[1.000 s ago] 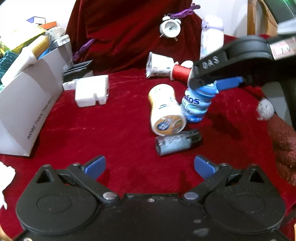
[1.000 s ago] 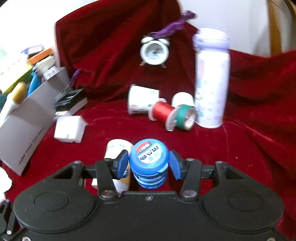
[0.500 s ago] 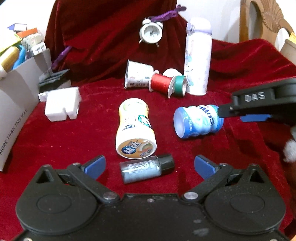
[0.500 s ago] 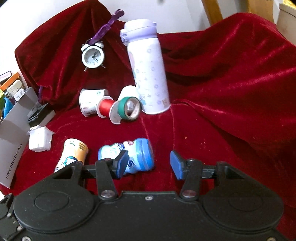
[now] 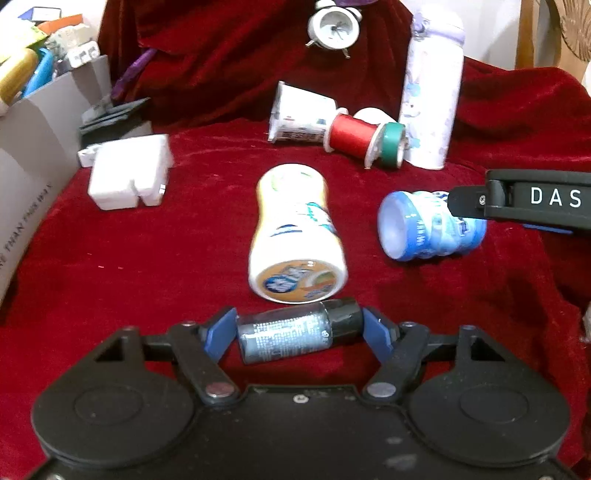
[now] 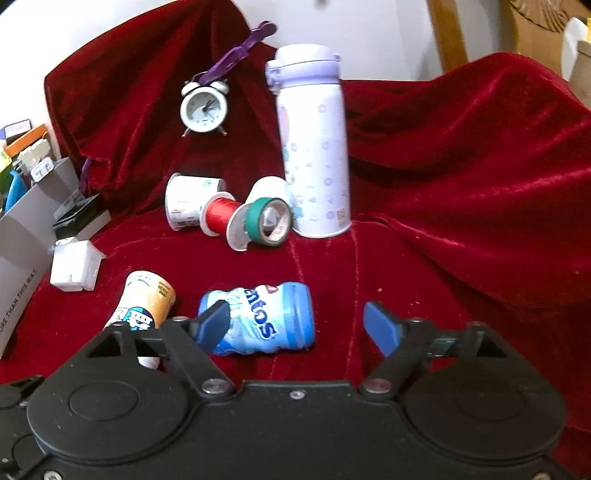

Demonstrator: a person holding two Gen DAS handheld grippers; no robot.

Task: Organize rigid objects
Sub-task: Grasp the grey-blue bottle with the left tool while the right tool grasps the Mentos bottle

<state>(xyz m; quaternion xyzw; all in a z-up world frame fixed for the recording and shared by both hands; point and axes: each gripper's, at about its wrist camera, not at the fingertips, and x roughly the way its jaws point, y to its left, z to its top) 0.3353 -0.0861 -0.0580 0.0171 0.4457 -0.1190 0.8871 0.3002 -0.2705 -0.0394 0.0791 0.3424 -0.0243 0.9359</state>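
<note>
**A:** Under and ahead of both claws, what is being shown?

**B:** A red velvet cloth [image 5: 110,277] is being shown, draped up behind against a white wall [image 6: 369,29]. A grey box [image 5: 33,155] is being kept far to the left of the left gripper [image 5: 299,328]. Well ahead, a pale flask [image 6: 314,155] is being stood upright, with an alarm clock [image 6: 202,110] to its left.

**A:** What is being changed from a second ago?

**B:** The left jaws, wide then, are being closed. The small dark bottle [image 5: 291,336], lying crosswise between them, is being touched at both ends by the pads. The right gripper [image 6: 295,317] is being opened. The blue Mentos bottle [image 6: 273,314], held upright then, is now being left on its side on the cloth. It is lying just behind the left finger and clear of the right one.

**A:** What is being given by one view only?

**B:** The dark bottle is being shown only from the left wrist, with the orange-and-white bottle [image 5: 295,229] lying just ahead of it. The flask's lid is being shown whole only from the right.
</note>
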